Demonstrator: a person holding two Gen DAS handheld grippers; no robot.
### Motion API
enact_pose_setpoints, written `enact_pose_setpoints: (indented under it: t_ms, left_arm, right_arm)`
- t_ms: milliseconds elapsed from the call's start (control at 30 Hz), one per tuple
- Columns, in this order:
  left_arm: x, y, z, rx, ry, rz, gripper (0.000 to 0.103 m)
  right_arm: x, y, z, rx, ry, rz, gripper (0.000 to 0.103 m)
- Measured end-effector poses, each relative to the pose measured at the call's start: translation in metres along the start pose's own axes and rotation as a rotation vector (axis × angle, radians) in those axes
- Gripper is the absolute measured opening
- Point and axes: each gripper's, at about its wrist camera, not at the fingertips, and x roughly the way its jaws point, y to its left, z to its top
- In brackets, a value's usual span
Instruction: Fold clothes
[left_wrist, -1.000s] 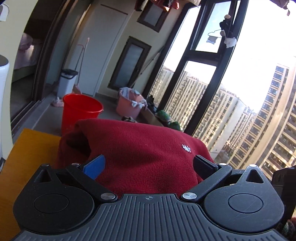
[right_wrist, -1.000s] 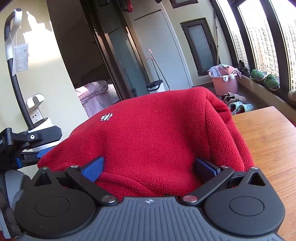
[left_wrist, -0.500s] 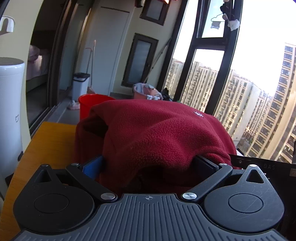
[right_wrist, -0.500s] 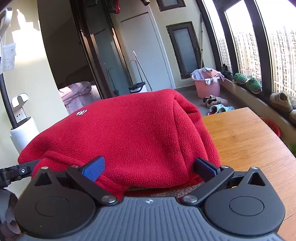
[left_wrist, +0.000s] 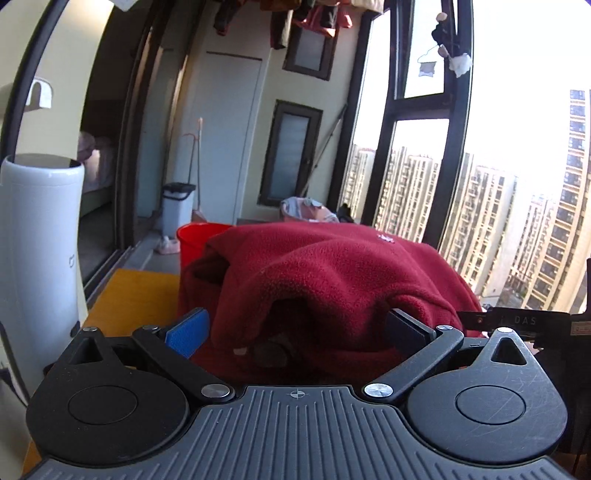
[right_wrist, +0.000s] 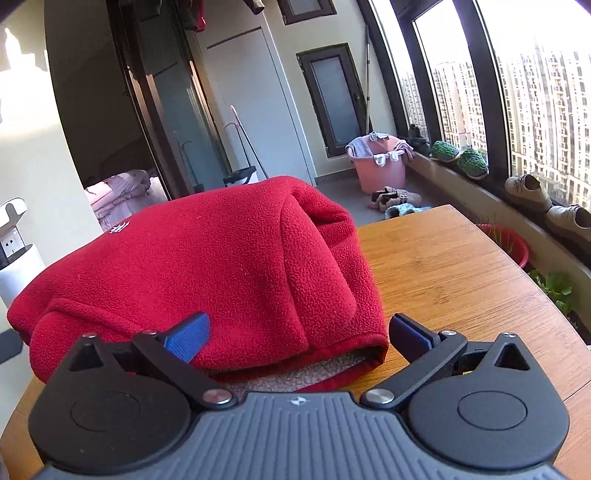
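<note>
Your left gripper (left_wrist: 295, 328) and right gripper (right_wrist: 297, 336) both sit released, fingers spread around the folded red fleece (right_wrist: 207, 266) on the counter (right_wrist: 443, 266)

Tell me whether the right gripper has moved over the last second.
Yes. The right gripper has pulled back from the red fleece: its right finger, earlier buried in the fabric, now stands clear over the bare wooden table, and the hem shows.
</note>
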Motion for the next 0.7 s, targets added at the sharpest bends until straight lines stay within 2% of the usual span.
enact_pose_setpoints:
  t_ms: [67,100,200,233,300,367,467,533,600,633,700]
  left_arm:
    - [-0.017,-0.018,0.010,0.062,-0.088,-0.071,0.103]
    - [-0.018,-0.027,0.014,0.107,-0.090,-0.111,0.103]
    - [0.005,-0.051,0.015,0.233,-0.009,-0.184,0.103]
    - [0.021,-0.052,0.012,0.227,0.046,-0.189,0.103]
    - [0.049,-0.042,0.003,0.145,0.139,-0.186,0.103]
    - [0.063,-0.033,-0.006,0.094,0.166,-0.175,0.103]
    - [0.064,-0.032,-0.013,0.093,0.157,-0.180,0.103]
    - [0.062,-0.035,-0.016,0.124,0.158,-0.172,0.103]
    - [0.060,-0.038,-0.019,0.153,0.157,-0.163,0.103]
    - [0.060,-0.038,-0.020,0.160,0.155,-0.161,0.103]
    - [0.057,-0.037,-0.022,0.159,0.148,-0.164,0.103]
  right_arm:
    - [-0.002,0.002,-0.002,-0.013,-0.010,-0.013,0.103]
    - [-0.003,0.004,-0.002,-0.023,-0.017,-0.020,0.103]
    - [-0.012,0.009,-0.005,-0.056,-0.071,-0.029,0.103]
    - [-0.017,0.010,-0.005,-0.062,-0.092,-0.023,0.103]
    - [-0.027,0.011,-0.003,-0.073,-0.123,0.008,0.103]
    - [-0.037,0.015,0.006,-0.093,-0.150,0.055,0.103]
    - [-0.043,0.029,0.026,-0.140,-0.199,0.124,0.103]
    - [-0.037,0.040,0.041,-0.144,-0.212,0.200,0.103]
    - [-0.018,0.045,0.053,-0.102,-0.146,0.304,0.103]
    - [-0.002,0.045,0.055,-0.055,-0.073,0.339,0.103]
    - [0.025,0.043,0.045,-0.003,0.042,0.312,0.103]
